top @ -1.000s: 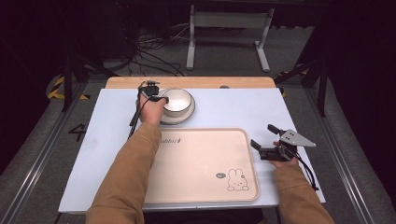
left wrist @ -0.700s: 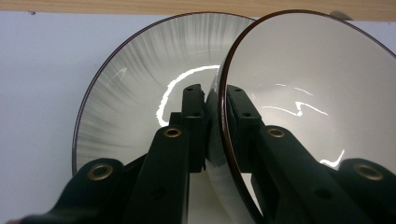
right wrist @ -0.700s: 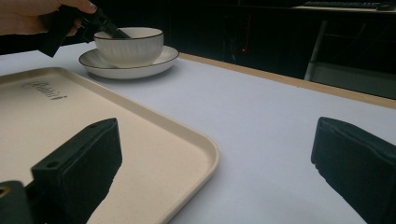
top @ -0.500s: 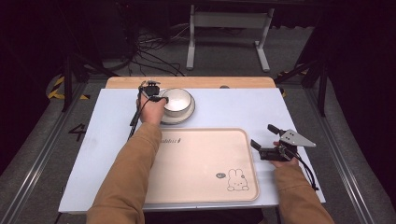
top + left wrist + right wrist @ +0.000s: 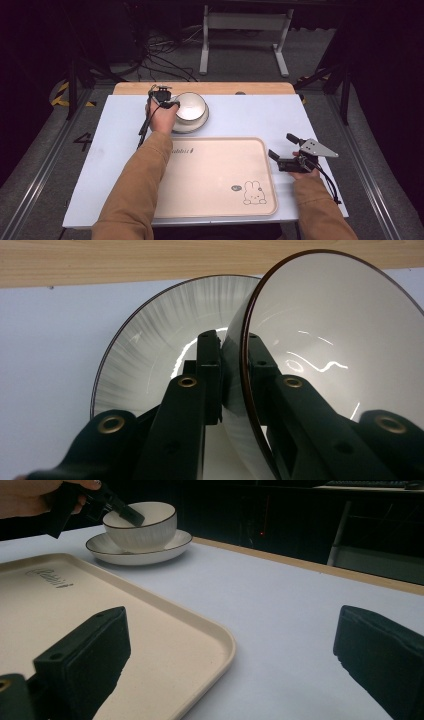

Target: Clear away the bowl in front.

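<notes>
At the table's far edge, the left gripper [image 5: 232,347] is clamped on the thin dark-edged rim of a glossy white ceramic bowl [image 5: 340,340], one jaw inside, one outside; bowl sits on a round ribbed saucer [image 5: 145,360]. Right gripper [image 5: 285,150], jaws wide apart & holding nothing, hovers just beside the right edge of the smooth beige rounded-corner tray [image 5: 215,175] w/ a bunny print on the pale blue mat [image 5: 250,115].

Your table [image 5: 250,117] wears a pale blue-white sheet, a bare wooden strip [image 5: 210,88] along its far edge — on it lie a beige rectangular plastic tray [image 5: 215,175] and, beyond it, a white ceramic saucer [image 5: 200,121].
</notes>
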A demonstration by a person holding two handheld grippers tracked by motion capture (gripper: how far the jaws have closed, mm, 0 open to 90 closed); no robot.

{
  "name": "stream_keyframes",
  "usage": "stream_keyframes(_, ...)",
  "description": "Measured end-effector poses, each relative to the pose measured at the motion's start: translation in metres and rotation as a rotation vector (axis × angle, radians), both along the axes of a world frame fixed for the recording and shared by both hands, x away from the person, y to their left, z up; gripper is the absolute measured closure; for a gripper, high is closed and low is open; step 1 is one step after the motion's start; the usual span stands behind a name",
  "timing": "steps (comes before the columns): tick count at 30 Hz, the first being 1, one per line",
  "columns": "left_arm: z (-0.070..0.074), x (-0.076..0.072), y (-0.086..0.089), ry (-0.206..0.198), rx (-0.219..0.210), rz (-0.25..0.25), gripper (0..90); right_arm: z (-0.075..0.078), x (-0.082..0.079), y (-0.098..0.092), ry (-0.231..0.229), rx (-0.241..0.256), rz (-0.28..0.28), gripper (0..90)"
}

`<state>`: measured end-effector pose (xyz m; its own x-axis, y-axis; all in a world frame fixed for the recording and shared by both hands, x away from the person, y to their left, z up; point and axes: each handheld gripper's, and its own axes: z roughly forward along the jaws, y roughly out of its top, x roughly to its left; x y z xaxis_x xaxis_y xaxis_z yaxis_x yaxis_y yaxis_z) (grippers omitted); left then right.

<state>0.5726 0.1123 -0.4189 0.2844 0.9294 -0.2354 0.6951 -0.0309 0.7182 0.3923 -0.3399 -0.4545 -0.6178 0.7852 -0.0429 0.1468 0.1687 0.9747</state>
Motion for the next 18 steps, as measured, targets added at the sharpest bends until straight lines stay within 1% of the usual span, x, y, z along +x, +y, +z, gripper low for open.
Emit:
stream_keyframes(2,0.001,-0.001,0.0,-0.001,0.0,0.0,81.4,0.0,0.0,0.0,0.001,0.0,0.0,2.4)
stream_keyframes(4,0.004,-0.002,0.0,-0.002,0.007,-0.014,81.3,0.0,0.0,0.0,0.0,0.0,0.0,2.4)
stream_keyframes(6,0.006,-0.003,0.001,-0.004,-0.011,-0.018,81.3,0.0,0.0,0.0,0.0,0.0,0.0,2.3)
stream_keyframes(8,0.01,-0.004,0.002,-0.01,-0.013,-0.018,81.3,0.0,0.0,0.0,0.0,0.002,0.002,2.3)
stream_keyframes(13,0.019,-0.008,0.006,-0.011,-0.013,-0.037,81.3,0.0,0.0,0.0,0.001,0.002,0.002,2.3)
stream_keyframes(16,0.023,-0.011,0.009,-0.009,-0.032,-0.044,81.4,0.0,0.0,0.0,0.002,0.002,0.001,2.3)
stream_keyframes(18,0.025,-0.012,0.009,-0.009,-0.027,-0.048,81.3,0.0,0.0,0.0,0.0,0.0,0.002,2.3)
